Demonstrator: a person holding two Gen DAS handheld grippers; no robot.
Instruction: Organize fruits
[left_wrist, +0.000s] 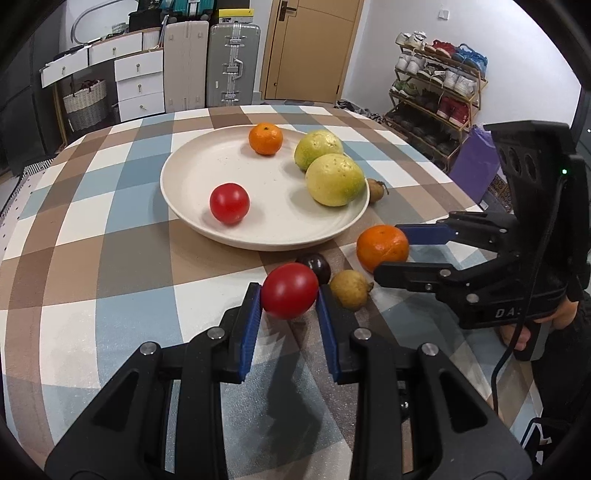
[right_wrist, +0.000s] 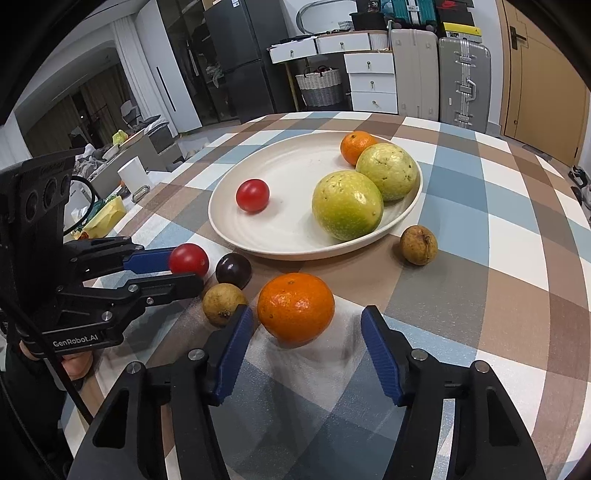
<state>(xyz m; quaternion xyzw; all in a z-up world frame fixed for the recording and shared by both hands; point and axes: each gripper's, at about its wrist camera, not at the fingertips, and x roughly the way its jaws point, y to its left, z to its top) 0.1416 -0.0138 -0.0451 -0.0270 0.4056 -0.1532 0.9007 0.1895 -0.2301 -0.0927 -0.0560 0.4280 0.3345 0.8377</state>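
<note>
A red tomato (left_wrist: 290, 290) is gripped between the 2 blue pads of the left gripper (left_wrist: 289, 295); both pads are pressed against its sides, and the same grip is seen from the side in the right wrist view. The jaws of the right gripper (right_wrist: 306, 325) are spread wide around an orange mandarin (right_wrist: 295, 308). The left pad seems to be just beside the fruit, while a clear gap is seen at the right pad, so this mandarin is not clamped and it is resting on the checked tablecloth (left_wrist: 110, 258).

A cream plate (left_wrist: 192, 162) is placed in the middle of the table. On it 4 fruits are found: a second red tomato (left_wrist: 229, 203) near the front left, a small mandarin (left_wrist: 265, 138) at the far rim, and 2 yellow-green round fruits (left_wrist: 334, 179) touching each other at the right side.

Outside the plate, 3 small fruits are lying on the cloth. A dark purple fruit (left_wrist: 316, 266) is just behind the held tomato, and a brownish one (left_wrist: 350, 288) is lying just beside the left gripper's right finger. Another brownish fruit (right_wrist: 418, 244) is placed near the plate's rim on the right.

Behind the table, white drawers (left_wrist: 138, 85), a grey suitcase (left_wrist: 232, 62) and a shoe rack (left_wrist: 436, 92) are seen.
</note>
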